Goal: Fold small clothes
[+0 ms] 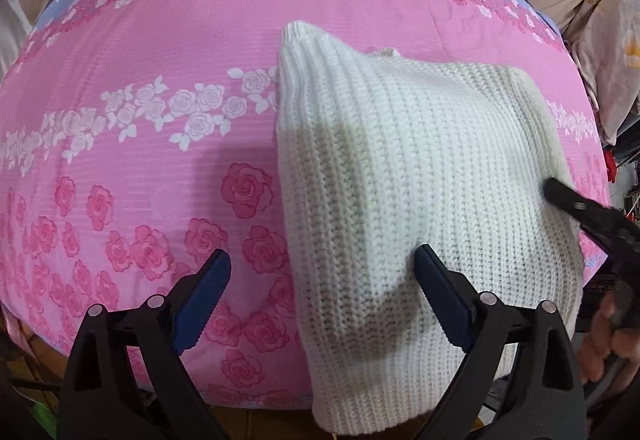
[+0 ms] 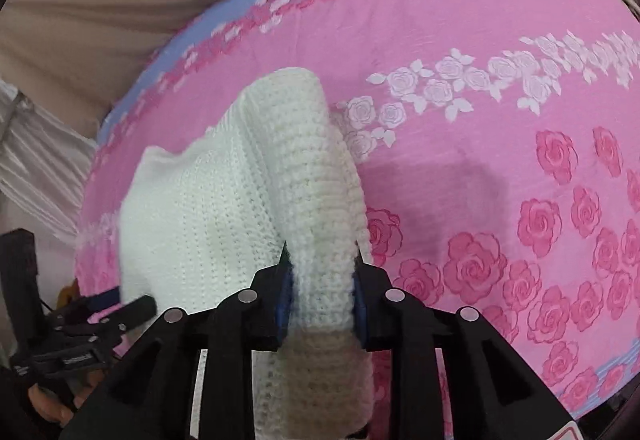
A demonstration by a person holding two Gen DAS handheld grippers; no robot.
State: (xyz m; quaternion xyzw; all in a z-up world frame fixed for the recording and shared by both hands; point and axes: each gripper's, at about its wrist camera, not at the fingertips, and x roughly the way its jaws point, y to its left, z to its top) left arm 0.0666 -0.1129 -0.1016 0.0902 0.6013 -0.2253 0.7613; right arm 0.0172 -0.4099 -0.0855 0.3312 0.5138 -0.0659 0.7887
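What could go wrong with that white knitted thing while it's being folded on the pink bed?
The right gripper pinches only a thick rolled edge of the white knitted garment, so the bulky knit might slip free. The left gripper stands open with just one finger on the fabric, so that side could shift. The garment also overhangs the edge of the pink bedsheet and might slide off.

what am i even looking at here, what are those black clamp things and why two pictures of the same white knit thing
No robot here: a person holds a clamp-like gripper in each hand, and each carries a fisheye camera looking along its fingers. One picture is from the left gripper, whose jaws stand open, one finger resting on the white knit garment. The other is from the right gripper, which pinches a folded part of that garment. It lies on a pink rose-print bedcover. They are folding it.
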